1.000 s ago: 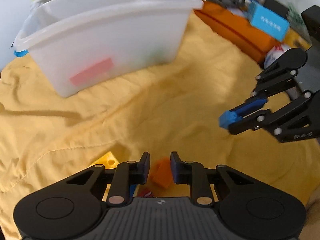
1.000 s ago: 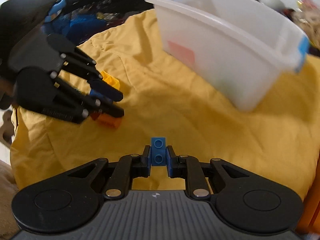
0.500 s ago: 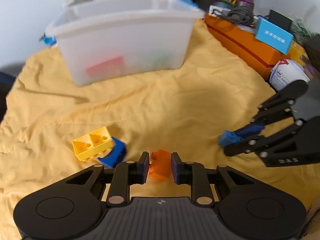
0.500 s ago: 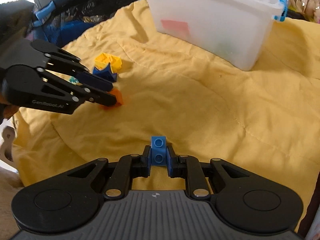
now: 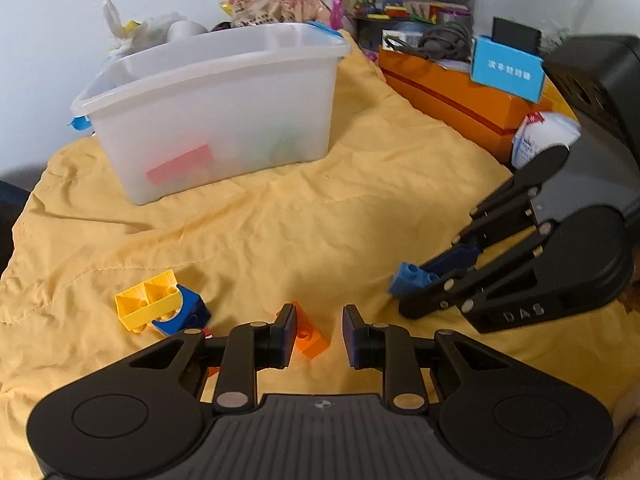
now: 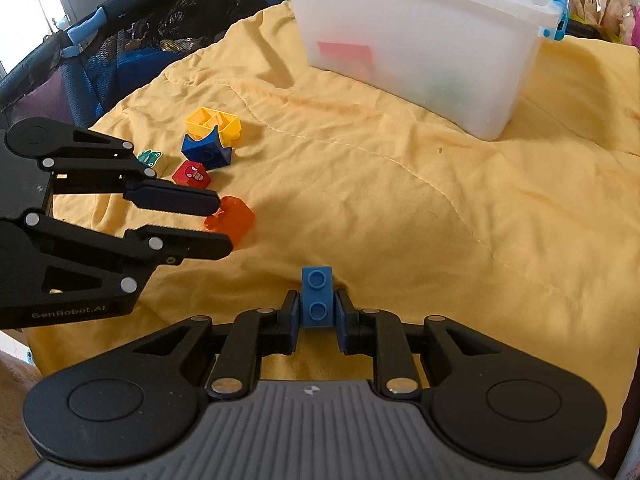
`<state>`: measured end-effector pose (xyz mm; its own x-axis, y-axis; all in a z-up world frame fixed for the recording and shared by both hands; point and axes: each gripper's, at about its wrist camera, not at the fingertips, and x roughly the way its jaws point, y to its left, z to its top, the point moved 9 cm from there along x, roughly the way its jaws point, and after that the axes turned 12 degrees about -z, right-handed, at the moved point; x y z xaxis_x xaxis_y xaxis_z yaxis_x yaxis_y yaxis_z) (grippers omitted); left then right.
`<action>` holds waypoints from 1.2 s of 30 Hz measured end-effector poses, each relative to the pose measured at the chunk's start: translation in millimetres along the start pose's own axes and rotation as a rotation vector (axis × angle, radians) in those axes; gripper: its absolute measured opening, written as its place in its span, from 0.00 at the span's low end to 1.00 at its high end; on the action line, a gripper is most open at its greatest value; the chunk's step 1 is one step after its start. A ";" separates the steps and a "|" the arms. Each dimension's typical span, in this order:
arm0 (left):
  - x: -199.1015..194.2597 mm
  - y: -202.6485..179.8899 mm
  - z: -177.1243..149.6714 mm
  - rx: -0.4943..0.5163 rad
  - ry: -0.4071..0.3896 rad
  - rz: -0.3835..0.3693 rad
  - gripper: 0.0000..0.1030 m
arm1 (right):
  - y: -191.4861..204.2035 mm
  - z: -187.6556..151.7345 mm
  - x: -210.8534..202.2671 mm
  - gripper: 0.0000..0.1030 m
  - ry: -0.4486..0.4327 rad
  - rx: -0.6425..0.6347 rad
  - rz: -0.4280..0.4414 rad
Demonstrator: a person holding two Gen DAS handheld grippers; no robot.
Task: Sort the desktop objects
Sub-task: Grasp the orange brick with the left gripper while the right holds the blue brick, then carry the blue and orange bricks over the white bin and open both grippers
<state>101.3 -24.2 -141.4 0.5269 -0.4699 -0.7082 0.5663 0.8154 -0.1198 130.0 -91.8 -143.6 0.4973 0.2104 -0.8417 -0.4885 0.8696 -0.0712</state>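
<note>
Left tool (image 5: 316, 334) shows in its own wrist view with its fingers apart, an orange brick (image 5: 310, 336) lying on the yellow cloth (image 5: 280, 232) between them and closer to the left finger; contact cannot be told. Just left of it a yellow brick (image 5: 146, 300) leans on a dark blue brick (image 5: 186, 314). Farther back stands a translucent white bin (image 5: 216, 108) with a pink shape and something green showing through its wall. On the right side of this view the right tool (image 5: 416, 294) is clamped on a light blue brick (image 5: 410, 278), close above the cloth. Behind it sits an orange box (image 5: 452, 100) with a blue card (image 5: 506, 68) on top.

From the right wrist view, the right tool (image 6: 318, 314) pinches the light blue brick (image 6: 317, 296) between both fingers, studs facing the camera. At left the left tool (image 6: 222, 226) has its fingertips spread on either side of the orange brick (image 6: 232, 218). Beyond lie a red brick (image 6: 191, 174) with a face on it, a green-printed piece (image 6: 152, 158), the dark blue brick (image 6: 206, 150) and the yellow brick (image 6: 214, 122), these last two touching. The bin (image 6: 420, 40) stands well apart at the far side of the cloth (image 6: 400, 180).
</note>
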 end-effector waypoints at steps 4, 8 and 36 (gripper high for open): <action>-15.9 0.6 8.4 0.001 -0.076 0.021 0.30 | 0.2 0.1 -0.2 0.20 -0.001 0.006 -0.001; -24.8 13.8 10.4 -0.054 -0.088 0.067 0.36 | 0.1 -0.2 -0.3 0.21 -0.005 0.010 -0.002; -59.0 92.1 233.7 -0.048 -0.326 0.101 0.20 | -78.6 173.5 -84.7 0.17 -0.406 0.032 -0.260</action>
<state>270.5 -0.3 51.9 0.7582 -0.4627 -0.4593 0.4741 0.8749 -0.0986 250.7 -100.5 26.2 0.8425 0.1362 -0.5212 -0.2920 0.9285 -0.2294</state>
